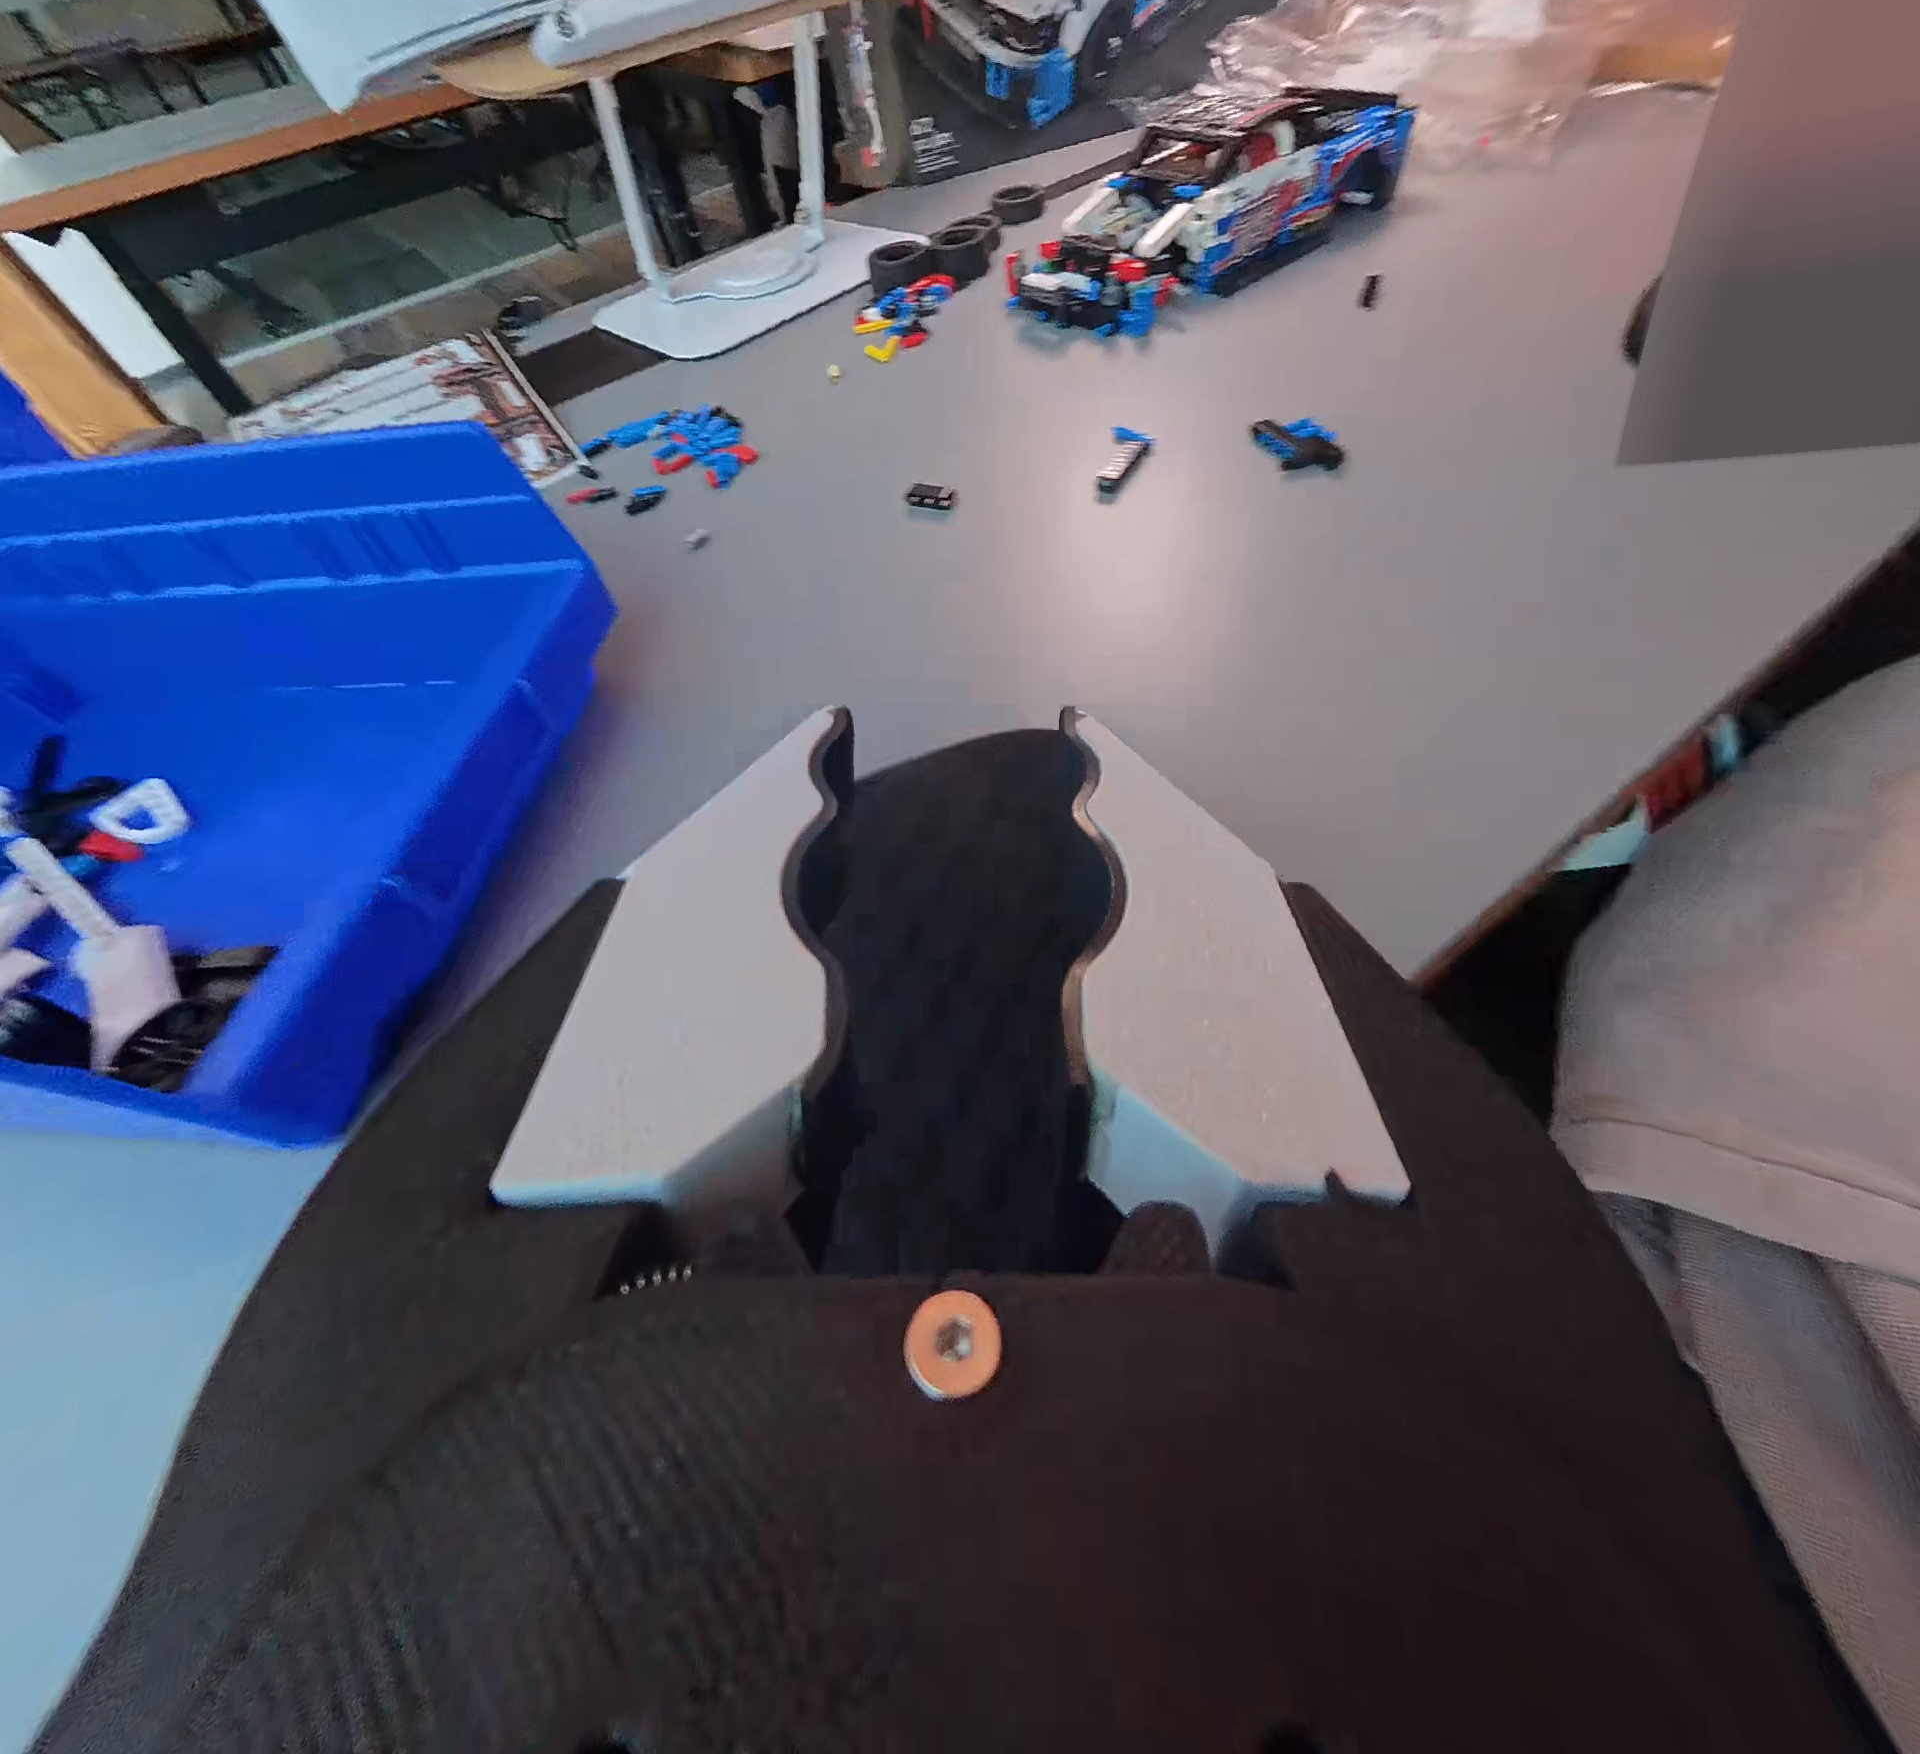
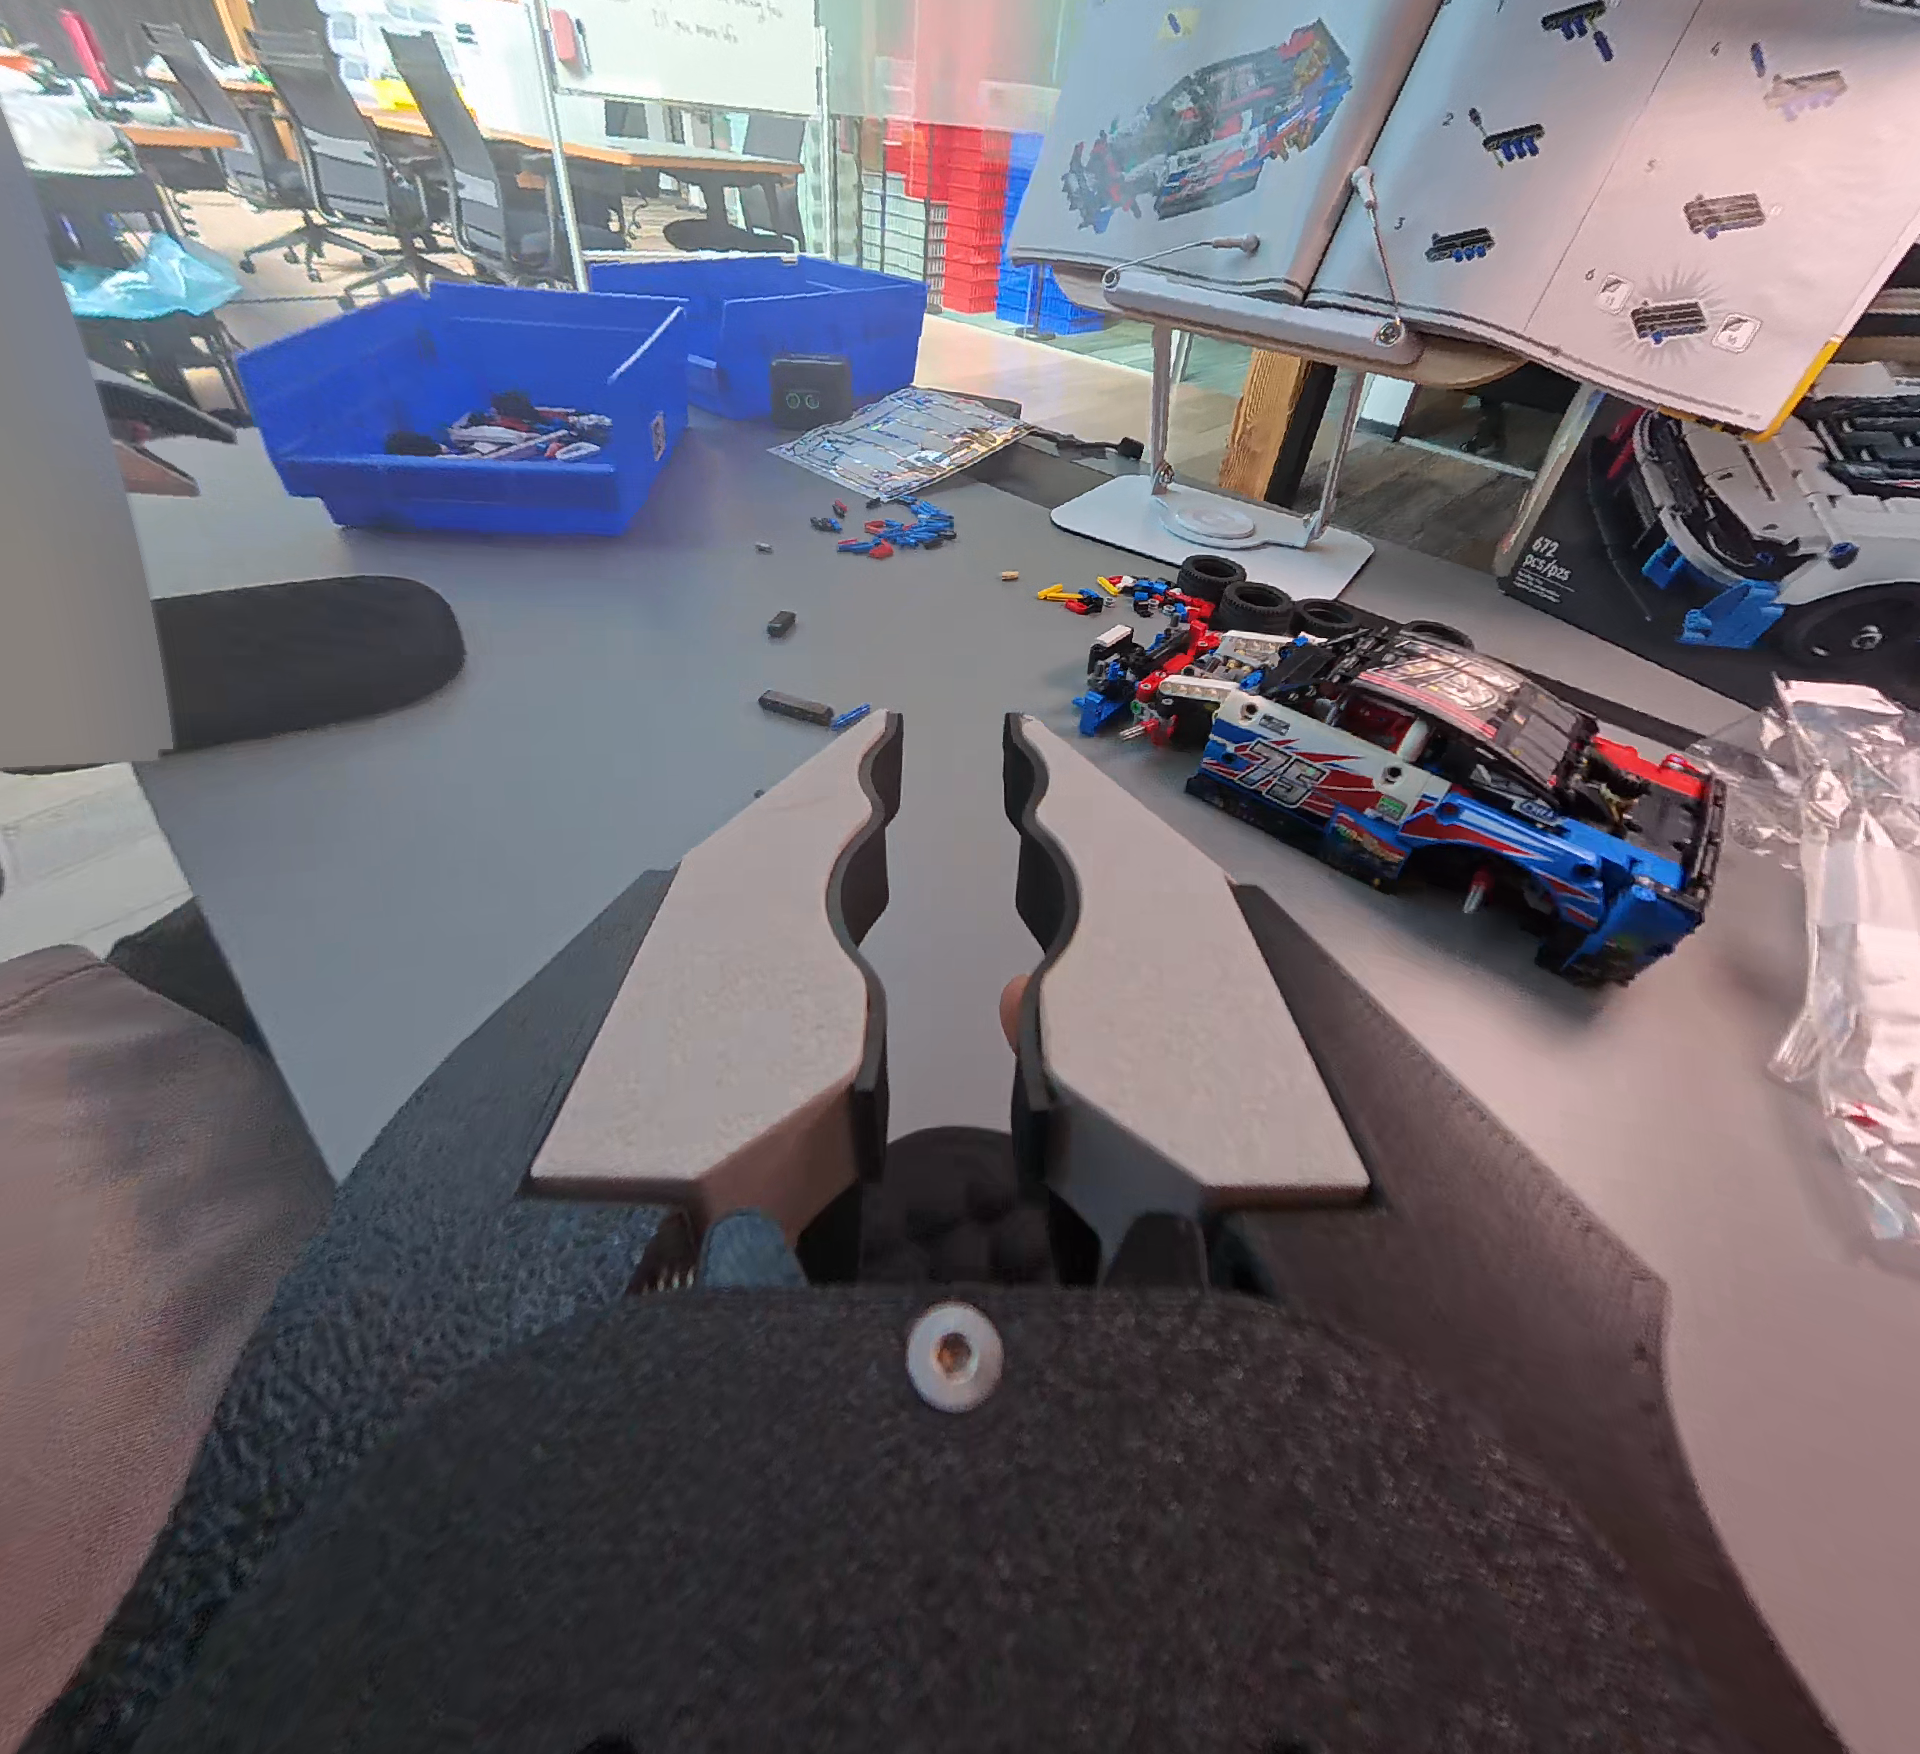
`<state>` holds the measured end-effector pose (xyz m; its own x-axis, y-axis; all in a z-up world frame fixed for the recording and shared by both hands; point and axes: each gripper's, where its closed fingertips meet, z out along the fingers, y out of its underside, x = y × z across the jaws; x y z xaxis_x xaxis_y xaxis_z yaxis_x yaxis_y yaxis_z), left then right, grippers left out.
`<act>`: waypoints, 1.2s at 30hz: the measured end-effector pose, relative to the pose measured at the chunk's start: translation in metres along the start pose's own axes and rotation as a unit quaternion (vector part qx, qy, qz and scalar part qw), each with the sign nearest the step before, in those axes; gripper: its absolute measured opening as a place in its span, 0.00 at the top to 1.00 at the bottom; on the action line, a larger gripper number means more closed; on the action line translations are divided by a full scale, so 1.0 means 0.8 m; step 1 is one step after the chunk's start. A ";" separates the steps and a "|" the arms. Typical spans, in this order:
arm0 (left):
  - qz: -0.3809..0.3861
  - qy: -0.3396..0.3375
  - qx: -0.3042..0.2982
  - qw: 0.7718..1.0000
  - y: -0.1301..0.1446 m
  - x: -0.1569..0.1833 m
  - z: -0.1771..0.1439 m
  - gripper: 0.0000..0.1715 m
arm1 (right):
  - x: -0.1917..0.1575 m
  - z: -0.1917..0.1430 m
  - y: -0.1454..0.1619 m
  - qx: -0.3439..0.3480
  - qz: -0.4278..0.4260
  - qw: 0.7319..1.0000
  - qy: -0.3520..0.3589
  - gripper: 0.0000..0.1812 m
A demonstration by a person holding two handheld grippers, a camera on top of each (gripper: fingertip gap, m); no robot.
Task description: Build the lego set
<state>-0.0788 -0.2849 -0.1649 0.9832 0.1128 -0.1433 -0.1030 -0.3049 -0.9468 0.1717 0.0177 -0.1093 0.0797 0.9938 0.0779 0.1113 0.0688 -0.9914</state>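
Grey tabletop [image 2: 623, 873] in an open office, whiteboard and chairs behind: that is your workspace. Your landmark is the part-built car [image 2: 1434, 769]. It lies ahead and to the right of your right gripper [image 2: 953, 728], long axis running from far-left to near-right, unfinished nose pointing away. The right gripper is nearer to it; the left gripper [image 1: 956, 717] sits well back. Both sets of fingers stand apart, holding nothing. Tyres [image 2: 1247, 598] and loose small pieces [image 2: 894, 530] lie beyond the car's nose, the blue bin [image 2: 468, 478] farther left of it.
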 end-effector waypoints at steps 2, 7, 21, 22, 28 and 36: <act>-0.023 0.044 0.009 0.999 0.008 0.054 -0.018 0.79 | -0.026 -0.022 0.002 -0.002 0.006 1.000 -0.008 0.91; -0.054 0.147 -0.009 0.988 0.051 0.207 -0.048 0.79 | -0.098 -0.079 0.010 -0.006 -0.017 1.000 -0.025 0.91; -0.090 0.244 -0.054 0.964 0.079 0.321 -0.109 0.75 | -0.133 -0.222 0.010 0.033 -0.021 0.999 0.019 0.91; -0.091 0.262 -0.065 0.958 0.082 0.328 -0.113 0.74 | -0.129 -0.224 0.015 0.034 -0.012 0.999 0.021 0.91; -0.077 0.398 -0.218 0.888 0.162 0.422 -0.131 0.71 | -0.119 -0.208 0.033 0.029 0.023 0.999 0.008 0.91; -0.067 0.265 -0.160 0.948 0.115 0.298 -0.057 0.99 | -0.134 -0.177 0.025 0.005 -0.013 0.999 -0.031 0.91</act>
<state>0.1532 -0.3292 -0.2732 0.9303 -0.2954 0.2174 -0.0050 -0.6030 -0.7977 0.3058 -0.0996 -0.1222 0.0145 0.9951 0.0981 0.1019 0.0961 -0.9901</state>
